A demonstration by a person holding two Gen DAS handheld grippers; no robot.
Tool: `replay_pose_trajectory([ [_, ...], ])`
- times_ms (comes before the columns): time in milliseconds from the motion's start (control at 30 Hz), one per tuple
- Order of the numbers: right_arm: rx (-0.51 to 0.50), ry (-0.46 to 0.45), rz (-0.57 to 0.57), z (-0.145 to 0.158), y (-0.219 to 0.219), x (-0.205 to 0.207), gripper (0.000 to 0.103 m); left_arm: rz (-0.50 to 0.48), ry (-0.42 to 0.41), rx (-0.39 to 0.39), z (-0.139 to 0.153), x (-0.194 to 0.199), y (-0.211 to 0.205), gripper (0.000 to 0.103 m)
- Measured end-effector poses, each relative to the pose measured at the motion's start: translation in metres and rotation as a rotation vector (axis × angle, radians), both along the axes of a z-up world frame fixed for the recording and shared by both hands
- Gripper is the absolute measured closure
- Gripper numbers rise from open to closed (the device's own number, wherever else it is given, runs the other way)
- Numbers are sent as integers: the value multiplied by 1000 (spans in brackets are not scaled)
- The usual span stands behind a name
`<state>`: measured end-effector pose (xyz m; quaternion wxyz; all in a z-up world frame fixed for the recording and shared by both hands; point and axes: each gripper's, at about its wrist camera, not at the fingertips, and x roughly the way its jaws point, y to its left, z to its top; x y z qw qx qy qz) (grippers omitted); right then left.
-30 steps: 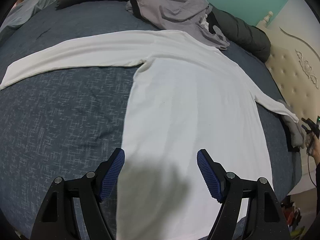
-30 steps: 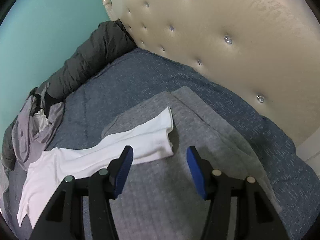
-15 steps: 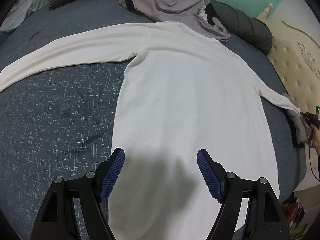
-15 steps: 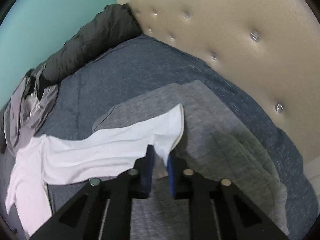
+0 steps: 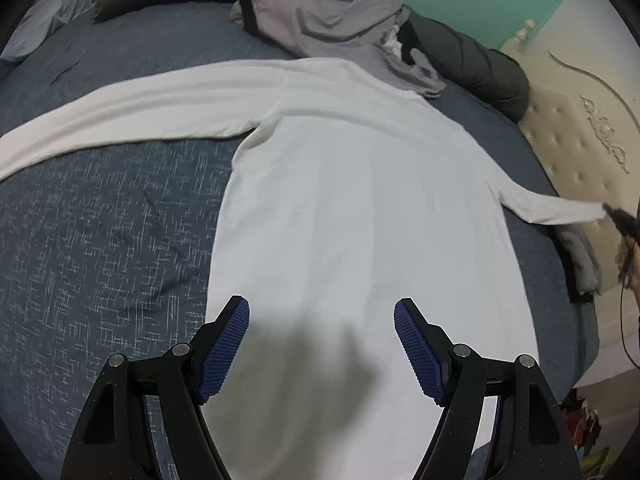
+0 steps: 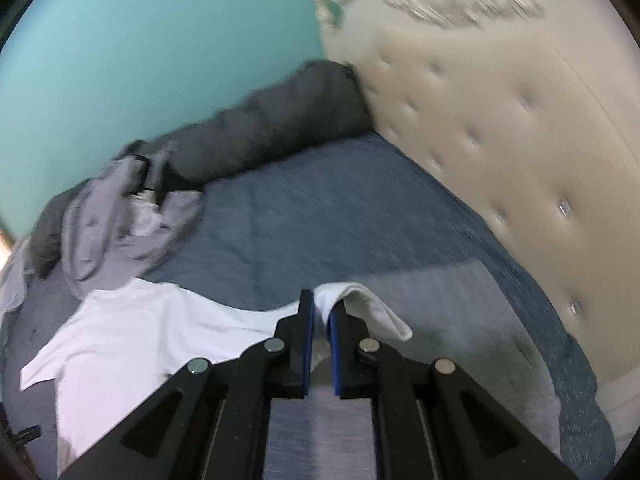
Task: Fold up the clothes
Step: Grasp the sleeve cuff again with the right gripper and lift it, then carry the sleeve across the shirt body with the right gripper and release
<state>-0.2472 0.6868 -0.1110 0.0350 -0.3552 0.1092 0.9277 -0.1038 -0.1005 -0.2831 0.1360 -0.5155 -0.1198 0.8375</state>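
Observation:
A white long-sleeved shirt (image 5: 352, 208) lies spread flat on the dark blue bed, one sleeve stretched far to the left. My left gripper (image 5: 322, 320) hangs open above the shirt's lower body, touching nothing. In the right wrist view my right gripper (image 6: 322, 312) is shut on the cuff of the shirt's right sleeve (image 6: 360, 300), lifted off the bed; the sleeve end folds over the right finger. The right gripper's tip (image 5: 618, 216) also shows at the far right of the left wrist view, holding that sleeve end.
A heap of grey clothes (image 5: 336, 20) and a dark duvet roll (image 5: 468, 68) lie along the teal wall. A grey folded garment (image 6: 460, 320) lies under the lifted sleeve. The tufted cream headboard (image 6: 500, 140) bounds the bed on the right.
The right gripper went from open over the sleeve cuff to shut on it, then raised it off the bed. The left gripper drifted slightly over the shirt body, staying open.

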Motion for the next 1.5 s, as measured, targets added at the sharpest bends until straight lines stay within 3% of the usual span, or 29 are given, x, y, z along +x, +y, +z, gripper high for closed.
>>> replay_pose_trajectory([
  [267,0,112,248,78,-131,-9,96,-33,34,20,20,11,3,24],
  [433,-26,130,426,97,-232,-4,96,-43,59,59,34,21,1,24],
  [600,-63,119,613,95,-338,11,96,-43,76,72,44,33,-9,24],
  [800,-132,22,777,39,-447,30,96,-18,87,81,50,48,-31,24],
  [900,-155,-62,829,-12,-496,39,96,-6,93,86,53,55,-42,24],
  [1000,-135,-142,855,-57,-525,50,96,7,98,90,56,63,-53,24],
  [1367,-154,-314,851,-154,-575,71,92,19,91,73,50,69,-70,23],
  [1400,-162,-324,844,-156,-573,72,90,18,88,74,49,68,-69,23],
  [1433,-180,-316,835,-155,-567,73,79,16,85,75,47,67,-68,23],
  [1467,-198,-309,826,-154,-562,74,57,14,84,76,46,66,-66,23],
  [1500,-216,-301,816,-153,-556,75,47,11,82,77,45,65,-65,23],
])
